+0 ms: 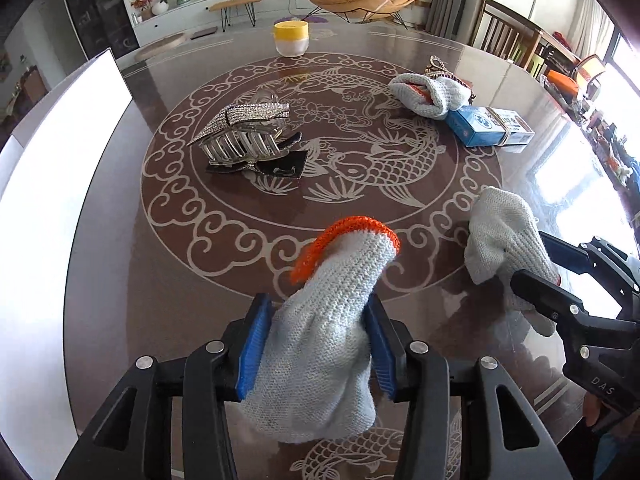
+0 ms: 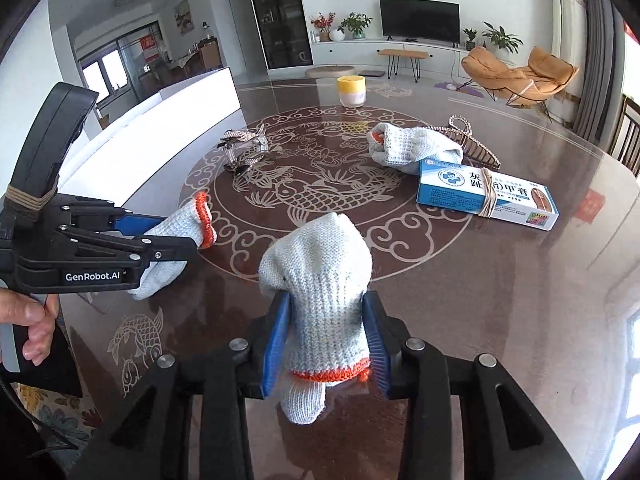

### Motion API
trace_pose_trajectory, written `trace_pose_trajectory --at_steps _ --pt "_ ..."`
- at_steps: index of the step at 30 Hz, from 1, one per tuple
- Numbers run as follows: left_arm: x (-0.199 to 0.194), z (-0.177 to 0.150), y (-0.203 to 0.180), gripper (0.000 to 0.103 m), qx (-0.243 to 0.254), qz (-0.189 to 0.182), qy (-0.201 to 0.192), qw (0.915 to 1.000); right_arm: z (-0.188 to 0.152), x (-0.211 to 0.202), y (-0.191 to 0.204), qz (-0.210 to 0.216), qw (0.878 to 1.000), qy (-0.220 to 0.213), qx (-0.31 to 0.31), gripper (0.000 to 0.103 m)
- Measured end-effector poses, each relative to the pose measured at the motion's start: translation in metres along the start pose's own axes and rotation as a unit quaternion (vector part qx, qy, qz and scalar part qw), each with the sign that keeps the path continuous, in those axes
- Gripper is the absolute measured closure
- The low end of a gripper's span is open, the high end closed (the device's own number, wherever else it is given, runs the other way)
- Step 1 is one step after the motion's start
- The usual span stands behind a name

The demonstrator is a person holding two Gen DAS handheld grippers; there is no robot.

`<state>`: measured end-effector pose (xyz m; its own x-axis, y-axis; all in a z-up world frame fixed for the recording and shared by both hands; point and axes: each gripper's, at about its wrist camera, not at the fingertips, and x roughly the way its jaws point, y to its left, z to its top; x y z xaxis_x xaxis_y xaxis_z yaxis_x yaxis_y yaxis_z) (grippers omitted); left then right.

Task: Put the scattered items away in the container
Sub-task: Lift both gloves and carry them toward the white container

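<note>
The left gripper (image 1: 316, 344) was clamped on a white knitted work glove with an orange cuff (image 1: 332, 320), its blue pads pressed into the fabric on both sides, cuff pointing away from the camera. The right gripper (image 2: 326, 340) was likewise clenched on a second white knitted glove (image 2: 320, 280), its orange cuff lying near the camera between the pads. Both gloves were held above the brown round table with a white carp pattern (image 1: 380, 168).

Farther out on the table lay a rhinestone hair claw clip (image 1: 244, 132), a third bunched white glove (image 2: 404, 148) and, touching it, a blue-and-white medicine box bound with rubber bands (image 2: 486, 196). A yellow-lidded jar (image 1: 291, 38) stood at the far edge. A white rectangular container (image 1: 60, 184) sat at the left.
</note>
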<state>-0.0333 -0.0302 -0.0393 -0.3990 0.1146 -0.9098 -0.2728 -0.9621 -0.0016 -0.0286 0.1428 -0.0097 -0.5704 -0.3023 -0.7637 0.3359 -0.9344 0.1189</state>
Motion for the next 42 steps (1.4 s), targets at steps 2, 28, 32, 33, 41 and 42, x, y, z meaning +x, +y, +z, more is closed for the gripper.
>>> trace_pose_trajectory --at_steps 2,28,32,33,41,42 --pt "0.003 0.0 0.0 0.043 0.012 0.008 0.002 0.9999 -0.001 0.005 -0.002 -0.002 1.0 0.005 -0.001 0.053" --pt "0.02 -0.008 0.007 0.0 -0.011 0.011 0.002 0.9999 -0.006 0.025 0.007 -0.023 0.999 0.012 -0.031 0.046" --pt "0.02 -0.009 0.007 0.0 -0.012 0.011 0.002 0.9999 -0.004 0.023 -0.002 0.0 1.0 0.007 -0.008 0.046" --pt "0.019 -0.009 0.007 0.0 -0.013 0.011 0.004 0.9999 -0.004 0.022 -0.004 0.007 1.0 0.005 0.002 0.046" --pt "0.018 -0.008 0.007 0.0 -0.017 0.01 0.011 0.9997 -0.004 0.022 -0.006 0.021 1.0 0.001 0.017 0.046" --pt "0.019 -0.008 0.007 0.0 -0.017 0.01 0.009 0.9998 -0.004 0.022 -0.004 0.017 1.0 0.002 0.014 0.046"
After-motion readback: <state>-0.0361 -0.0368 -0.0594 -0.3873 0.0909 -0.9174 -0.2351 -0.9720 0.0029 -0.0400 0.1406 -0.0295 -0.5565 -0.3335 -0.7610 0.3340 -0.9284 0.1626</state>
